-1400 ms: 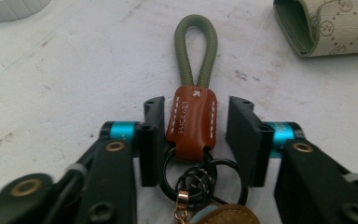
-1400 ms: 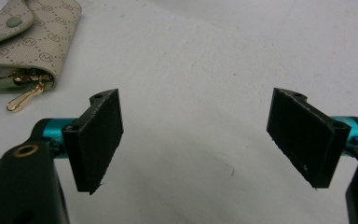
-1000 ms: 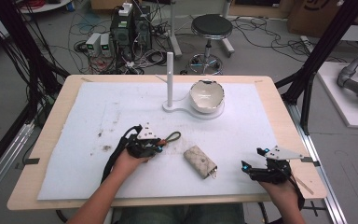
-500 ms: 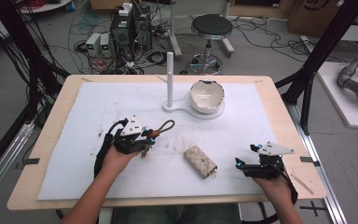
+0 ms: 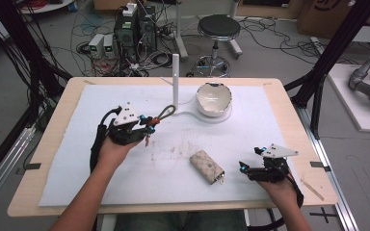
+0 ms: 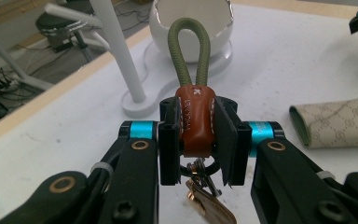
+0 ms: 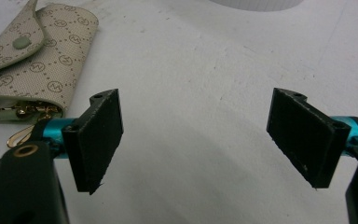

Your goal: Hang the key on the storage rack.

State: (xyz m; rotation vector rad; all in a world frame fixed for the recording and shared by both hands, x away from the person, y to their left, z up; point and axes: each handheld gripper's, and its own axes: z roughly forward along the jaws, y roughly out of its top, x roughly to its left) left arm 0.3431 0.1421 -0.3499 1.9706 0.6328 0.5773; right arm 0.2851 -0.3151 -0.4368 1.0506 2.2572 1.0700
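White bowl [image 5: 213, 99]: contents not visible. Left gripper [image 6: 196, 135], left of bowl, clamped on brown-and-green key fob [image 6: 195, 122]; right gripper [image 7: 198, 135] wide open, holding nothing.

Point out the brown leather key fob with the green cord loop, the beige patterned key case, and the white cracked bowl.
Brown leather key fob with green cord loop [image 6: 195, 122]: left gripper view, leather body.
Beige patterned key case [image 5: 206, 166]: high view, flap middle.
White cracked bowl [image 5: 214, 100]: high view, inner wall.
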